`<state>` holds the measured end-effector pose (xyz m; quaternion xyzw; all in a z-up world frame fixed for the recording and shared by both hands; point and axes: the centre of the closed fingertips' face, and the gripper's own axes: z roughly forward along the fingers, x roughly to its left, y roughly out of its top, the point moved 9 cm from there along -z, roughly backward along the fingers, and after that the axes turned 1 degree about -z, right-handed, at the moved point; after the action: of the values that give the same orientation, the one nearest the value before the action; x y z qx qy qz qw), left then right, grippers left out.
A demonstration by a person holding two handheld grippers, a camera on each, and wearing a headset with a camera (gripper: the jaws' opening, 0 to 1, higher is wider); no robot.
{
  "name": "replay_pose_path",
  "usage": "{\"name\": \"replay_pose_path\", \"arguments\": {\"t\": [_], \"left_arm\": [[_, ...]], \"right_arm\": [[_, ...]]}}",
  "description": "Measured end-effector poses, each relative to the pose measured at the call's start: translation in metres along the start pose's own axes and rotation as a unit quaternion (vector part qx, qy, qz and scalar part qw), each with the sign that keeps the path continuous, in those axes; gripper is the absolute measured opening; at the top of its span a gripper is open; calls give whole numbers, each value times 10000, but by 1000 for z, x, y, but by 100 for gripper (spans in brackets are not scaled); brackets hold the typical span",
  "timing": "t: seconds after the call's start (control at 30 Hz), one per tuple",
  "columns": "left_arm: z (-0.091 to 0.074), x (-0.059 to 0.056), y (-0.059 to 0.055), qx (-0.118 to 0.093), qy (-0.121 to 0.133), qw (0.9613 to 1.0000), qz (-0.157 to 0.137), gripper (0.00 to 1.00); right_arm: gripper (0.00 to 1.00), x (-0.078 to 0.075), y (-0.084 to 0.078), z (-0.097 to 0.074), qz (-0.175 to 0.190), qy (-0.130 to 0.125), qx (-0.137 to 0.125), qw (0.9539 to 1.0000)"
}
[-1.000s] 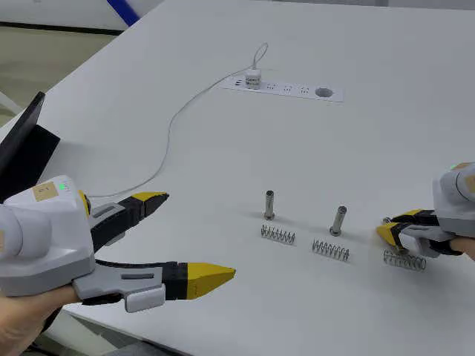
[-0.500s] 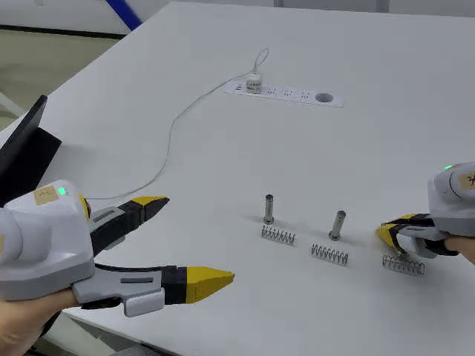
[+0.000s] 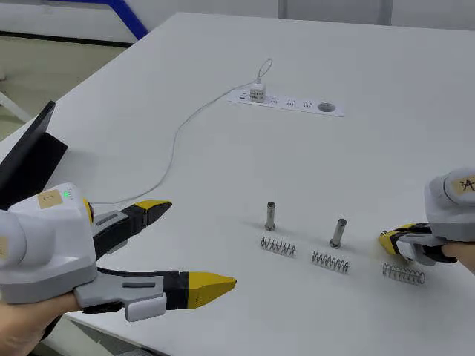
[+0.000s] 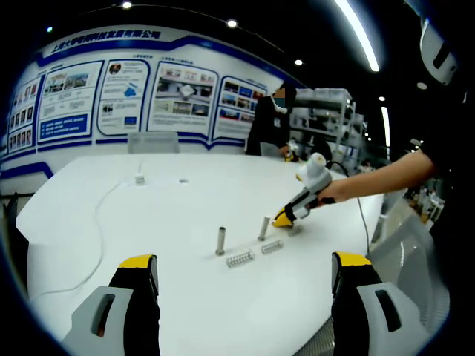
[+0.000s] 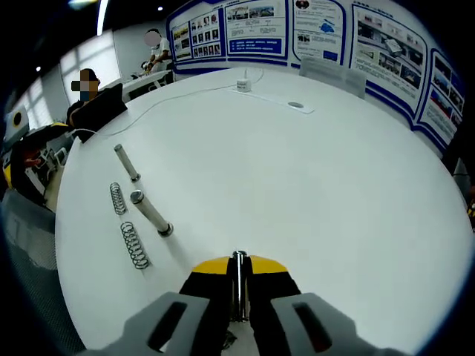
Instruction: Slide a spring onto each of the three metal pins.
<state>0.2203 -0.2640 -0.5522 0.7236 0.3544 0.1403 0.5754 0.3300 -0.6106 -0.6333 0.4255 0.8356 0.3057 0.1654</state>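
one pin (image 5: 238, 293) in right gripper (image 5: 238, 265); label (image 3: 464, 183) unreadable

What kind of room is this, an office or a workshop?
Probably a lab or demonstration hall: a large white table with a power strip on it, printed display boards along the wall, and equipment shelves at the back.

White table (image 3: 371, 111), head view. A power strip (image 3: 297, 103) lay flat towards the far side, with a white adapter (image 3: 257, 92) plugged in at its left end. A white cable (image 3: 178, 141) curved from the adapter to the near-left edge. Two metal pins stood upright and apart: left pin (image 3: 270, 216) and right pin (image 3: 338, 232). On their sides lay a first spring (image 3: 277, 246) just before the left pin, a second spring (image 3: 330, 262) just before the right pin, and a third spring (image 3: 404, 274) further right. A dark slanted panel (image 3: 30, 159) sat at the left edge.
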Motion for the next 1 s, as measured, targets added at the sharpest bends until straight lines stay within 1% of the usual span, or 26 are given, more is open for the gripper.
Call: {"name": "replay_pose_path", "arguments": {"t": [0.1, 0.17, 0.2, 0.23, 0.3, 0.4, 0.57, 0.6, 0.63, 0.67, 0.73, 0.77, 0.8, 0.87, 0.93, 0.97, 1.0], "left_arm": [[-2, 0, 0, -28, 43, 10000, -12, 99], [-3, 0, 0, -65, 64, 10000, -29, 99], [-3, 0, 0, -69, 68, 9999, -31, 99], [-3, 0, 0, -73, 69, 9999, -32, 99], [-2, -2, -1, -68, 55, 10000, -21, 99], [-2, -4, -1, -56, 14, 10000, -34, 99], [-1, -6, -1, -90, -14, 10000, -42, 99], [-1, -6, -1, -87, -15, 10000, -40, 99], [-2, -6, -1, -92, -15, 9999, -39, 99], [-2, -6, -1, -99, -15, 9999, -39, 99], [-1, -7, 0, -114, -37, 9999, -48, 99], [-1, -8, 0, -120, -38, 9999, -37, 99], [-1, -8, 0, -117, -33, 9999, -22, 99], [-2, -8, 0, -107, -40, 9999, -23, 99], [-3, -8, -1, -87, -36, 10000, -27, 99], [-4, -8, -1, -73, -22, 10000, -26, 99], [-4, -7, -1, -77, -15, 10000, -27, 99]], "right_arm": [[9, -1, -3, -3, -25, -19, 29, 10000], [9, -1, -4, -5, 11, -18, -15, 10000], [9, -1, -4, -6, -3, -17, -60, 10000], [9, -1, -3, -7, -89, -2, -191, 9998], [9, 0, -1, -10, -178, 25, -319, 9993], [9, 2, 1, -13, -242, 0, -386, 9990], [9, 1, 1, -18, -223, -51, -462, 9987], [3, 1, 1, -19, -206, -45, -496, 9985], [2, 4, 6, -20, -174, -60, -689, 9975], [2, 5, 7, -22, -152, -76, -640, 9978], [2, 9, 8, -22, -184, 0, -598, 9980], [2, 7, 8, -23, -287, -227, -518, 9980], [2, 6, 9, -22, -353, -196, -594, 9974], [2, 7, 11, -23, -122, -38, -747, 9971], [2, 4, 12, -24, -339, -191, -745, 9965], [2, 4, 13, -23, -397, -165, -709, 9966], [2, 3, 12, -23, -381, -143, -683, 9968]]}}
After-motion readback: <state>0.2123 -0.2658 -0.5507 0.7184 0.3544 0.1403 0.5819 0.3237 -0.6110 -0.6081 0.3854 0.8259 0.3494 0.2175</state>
